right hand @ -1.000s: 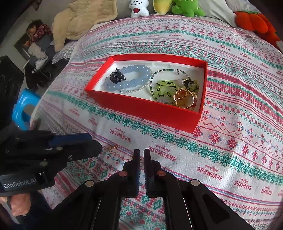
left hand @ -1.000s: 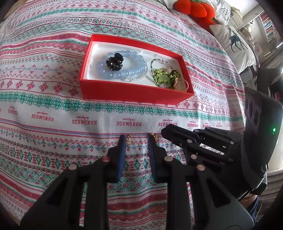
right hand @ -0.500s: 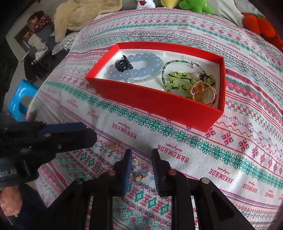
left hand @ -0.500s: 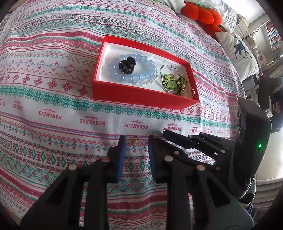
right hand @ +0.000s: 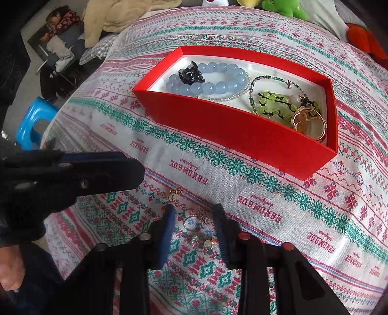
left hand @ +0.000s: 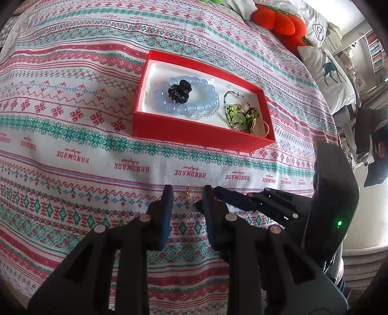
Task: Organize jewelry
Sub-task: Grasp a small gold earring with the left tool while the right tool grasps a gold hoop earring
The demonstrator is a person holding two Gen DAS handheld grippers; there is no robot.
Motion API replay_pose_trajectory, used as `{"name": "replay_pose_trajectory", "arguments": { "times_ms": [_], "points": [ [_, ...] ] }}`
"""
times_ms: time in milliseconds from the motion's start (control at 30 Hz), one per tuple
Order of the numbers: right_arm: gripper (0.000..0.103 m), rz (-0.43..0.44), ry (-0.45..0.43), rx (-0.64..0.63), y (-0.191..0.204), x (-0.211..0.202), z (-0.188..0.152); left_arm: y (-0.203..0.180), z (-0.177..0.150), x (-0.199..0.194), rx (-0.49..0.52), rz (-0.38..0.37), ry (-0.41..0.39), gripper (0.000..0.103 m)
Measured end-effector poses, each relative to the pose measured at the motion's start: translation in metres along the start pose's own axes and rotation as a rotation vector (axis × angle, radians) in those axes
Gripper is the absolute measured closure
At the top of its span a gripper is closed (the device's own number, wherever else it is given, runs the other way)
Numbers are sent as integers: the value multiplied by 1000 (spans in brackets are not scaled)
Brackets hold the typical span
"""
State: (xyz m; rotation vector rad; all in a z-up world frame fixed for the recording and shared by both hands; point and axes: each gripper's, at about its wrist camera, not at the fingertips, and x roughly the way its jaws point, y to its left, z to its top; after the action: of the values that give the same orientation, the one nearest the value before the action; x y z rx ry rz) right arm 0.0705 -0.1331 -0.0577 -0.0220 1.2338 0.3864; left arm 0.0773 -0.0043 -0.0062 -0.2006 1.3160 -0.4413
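A red box (left hand: 194, 129) (right hand: 232, 126) on the patterned cloth holds a blue bead bracelet (left hand: 191, 106) (right hand: 218, 84), a black ornament (left hand: 179, 90), green beads (right hand: 276, 104) and a gold ring (right hand: 309, 121). My left gripper (left hand: 188, 193) is open and empty, its fingers either side of a small gold earring (left hand: 188, 193) (right hand: 174, 192) on the cloth. My right gripper (right hand: 194, 213) is open and empty, over a silver ring (right hand: 192, 221) and small loose pieces (right hand: 205, 241) on the cloth. It shows at the right of the left wrist view (left hand: 232, 196).
Orange plush toys (left hand: 278, 21) and a deer pillow (left hand: 327, 70) lie at the far right of the bed. A green plush (right hand: 283, 7) and a beige blanket (right hand: 126, 14) lie at the far side. A blue stool (right hand: 31, 123) stands on the floor, left.
My right gripper has opened, uncovering the silver ring and small pieces under it. The left gripper has shifted so that the gold earring sits between its fingers.
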Motion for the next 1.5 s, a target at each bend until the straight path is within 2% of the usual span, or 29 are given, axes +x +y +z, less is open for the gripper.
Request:
{"name": "replay_pose_trajectory", "arguments": {
  "times_ms": [200, 367, 600, 767, 1167, 1267, 1400, 1500],
  "points": [
    [83, -8, 0, -9, 4, -2, -1, 0, 0, -2, 0, -4, -2, 77],
    [83, 5, -33, 39, -13, -18, -2, -6, -5, -1, 16, -12, 4, 77],
    [83, -53, -89, 194, -63, -43, -9, -41, -23, 16, 157, -29, 61, 74],
    [83, -67, -101, 262, -83, -50, -10, -59, -32, 34, 200, 5, 102, 72],
    [83, -66, -112, 279, -86, -52, -6, -81, -32, 57, 236, 73, 91, 72],
    [83, -70, -113, 282, -87, -53, -7, -83, -31, 58, 239, 76, 76, 77],
    [83, -73, -114, 280, -86, -53, -6, -87, -30, 63, 251, 89, 71, 91],
    [83, -78, -112, 283, -84, -52, -6, -90, -29, 68, 258, 101, 71, 95]
  ]
}}
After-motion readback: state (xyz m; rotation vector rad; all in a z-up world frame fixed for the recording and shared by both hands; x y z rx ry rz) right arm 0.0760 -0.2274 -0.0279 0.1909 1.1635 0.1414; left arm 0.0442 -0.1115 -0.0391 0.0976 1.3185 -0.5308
